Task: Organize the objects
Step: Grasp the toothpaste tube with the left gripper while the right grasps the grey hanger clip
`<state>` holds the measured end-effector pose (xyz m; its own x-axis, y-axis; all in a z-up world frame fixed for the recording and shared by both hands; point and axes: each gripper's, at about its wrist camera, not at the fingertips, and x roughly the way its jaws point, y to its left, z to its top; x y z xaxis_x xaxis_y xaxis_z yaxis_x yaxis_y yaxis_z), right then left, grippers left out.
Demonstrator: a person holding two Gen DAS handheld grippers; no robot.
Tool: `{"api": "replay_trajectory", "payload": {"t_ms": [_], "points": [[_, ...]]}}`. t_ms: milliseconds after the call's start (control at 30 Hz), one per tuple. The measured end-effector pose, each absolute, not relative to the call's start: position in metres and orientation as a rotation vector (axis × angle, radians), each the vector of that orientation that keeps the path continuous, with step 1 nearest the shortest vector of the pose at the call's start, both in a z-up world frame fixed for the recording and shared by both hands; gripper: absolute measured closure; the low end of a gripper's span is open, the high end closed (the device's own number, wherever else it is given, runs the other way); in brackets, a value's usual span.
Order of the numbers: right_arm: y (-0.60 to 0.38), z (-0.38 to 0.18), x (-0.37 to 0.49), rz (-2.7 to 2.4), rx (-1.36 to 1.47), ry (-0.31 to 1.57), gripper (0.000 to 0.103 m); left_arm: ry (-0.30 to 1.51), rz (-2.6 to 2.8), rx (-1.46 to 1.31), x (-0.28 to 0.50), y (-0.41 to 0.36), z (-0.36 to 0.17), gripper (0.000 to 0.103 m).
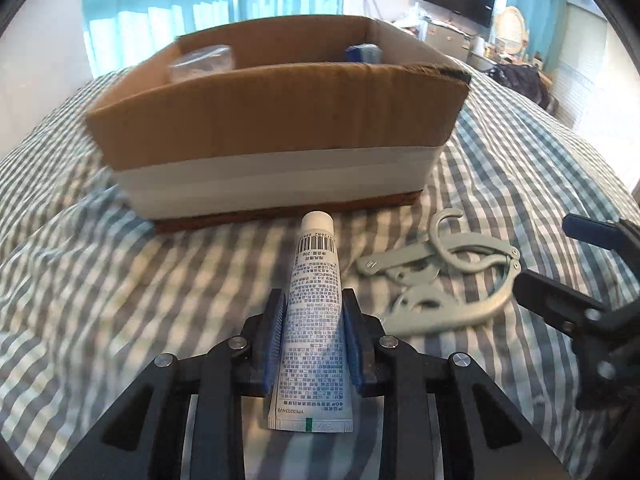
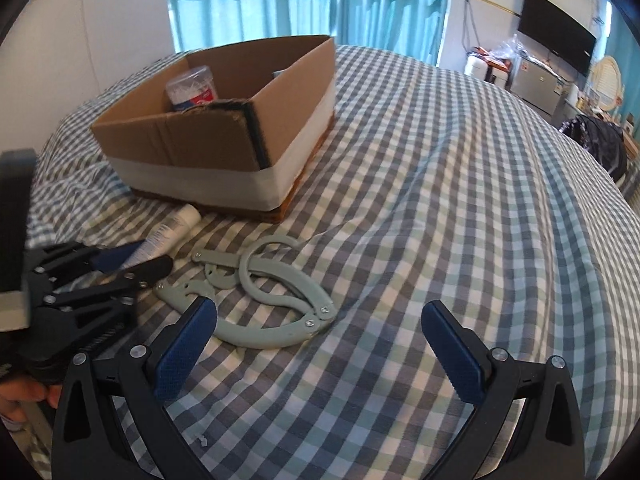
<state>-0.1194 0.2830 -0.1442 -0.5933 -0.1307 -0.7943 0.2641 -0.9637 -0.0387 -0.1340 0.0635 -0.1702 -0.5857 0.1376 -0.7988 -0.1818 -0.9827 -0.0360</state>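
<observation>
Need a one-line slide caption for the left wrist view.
Left tool clamps a white tube before the cardboard box, folding hanger alongside.

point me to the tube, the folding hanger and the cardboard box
tube (image 1: pixel 316 312): left wrist view, on its printed body between the blue pads.
folding hanger (image 2: pixel 256 308): right wrist view, on its curved lower arm.
cardboard box (image 1: pixel 280 112): left wrist view, on its brown front wall.
</observation>
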Motion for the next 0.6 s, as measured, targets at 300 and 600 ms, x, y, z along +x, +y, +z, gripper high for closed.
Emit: {"api": "replay_trajectory", "payload": {"t_ms": [300, 600], "points": [[0.244, -0.167, -0.117, -2.485, 1.275, 0.482, 0.000, 0.044, 2.762, -1.325, -0.119, 0.019, -0.155, 0.075], [0.211, -0.187, -0.148, -2.453, 1.247, 0.695, 0.000, -0.028, 2.787, -1.371, -0.125, 0.000, -0.170, 0.075]]}}
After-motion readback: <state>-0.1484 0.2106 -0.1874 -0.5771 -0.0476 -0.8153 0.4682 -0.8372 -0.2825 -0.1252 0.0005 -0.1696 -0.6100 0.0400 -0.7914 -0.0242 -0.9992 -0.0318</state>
